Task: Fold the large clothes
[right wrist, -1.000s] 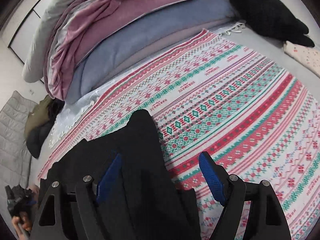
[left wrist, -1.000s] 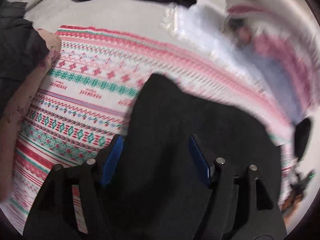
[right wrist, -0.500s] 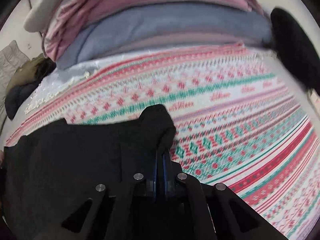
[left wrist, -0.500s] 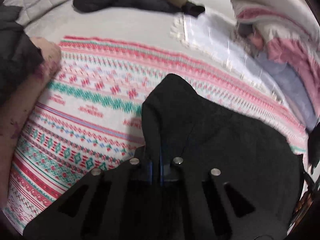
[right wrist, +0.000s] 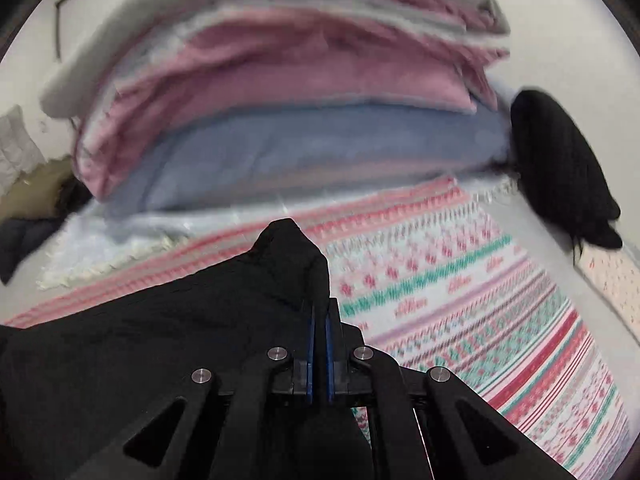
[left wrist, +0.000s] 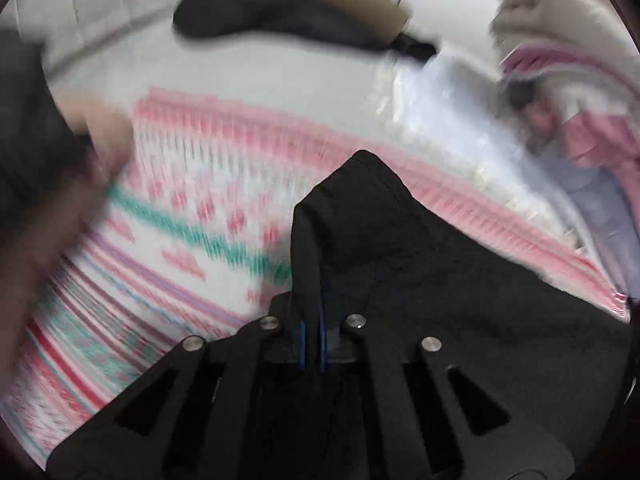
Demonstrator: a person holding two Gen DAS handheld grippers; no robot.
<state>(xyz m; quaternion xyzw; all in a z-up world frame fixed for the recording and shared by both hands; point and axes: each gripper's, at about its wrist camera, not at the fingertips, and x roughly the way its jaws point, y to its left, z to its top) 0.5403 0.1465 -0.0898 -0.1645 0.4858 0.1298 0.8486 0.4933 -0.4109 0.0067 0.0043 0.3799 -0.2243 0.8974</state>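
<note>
A large black garment [left wrist: 440, 280] lies on a red, green and white patterned blanket [left wrist: 180, 208]. My left gripper [left wrist: 312, 324] is shut on the garment's left corner, which sticks up as a peak past the blue pads. In the right wrist view the same black garment [right wrist: 160, 320] spreads to the left, and my right gripper [right wrist: 319, 320] is shut on its right corner, which also stands up in a peak. The cloth between the two corners hangs stretched. The patterned blanket [right wrist: 480, 300] fills the right side there.
A stack of pink, blue and grey bedding [right wrist: 280, 100] lies ahead of the right gripper, with a black furry item [right wrist: 560, 176] at its right. A dark jacket [left wrist: 280, 20] lies at the far edge. A person's arm [left wrist: 48, 208] is at the left.
Both grippers went from open around the black garment's corners to shut on them. Both views have since swung across the bed, the corners staying pinched.
</note>
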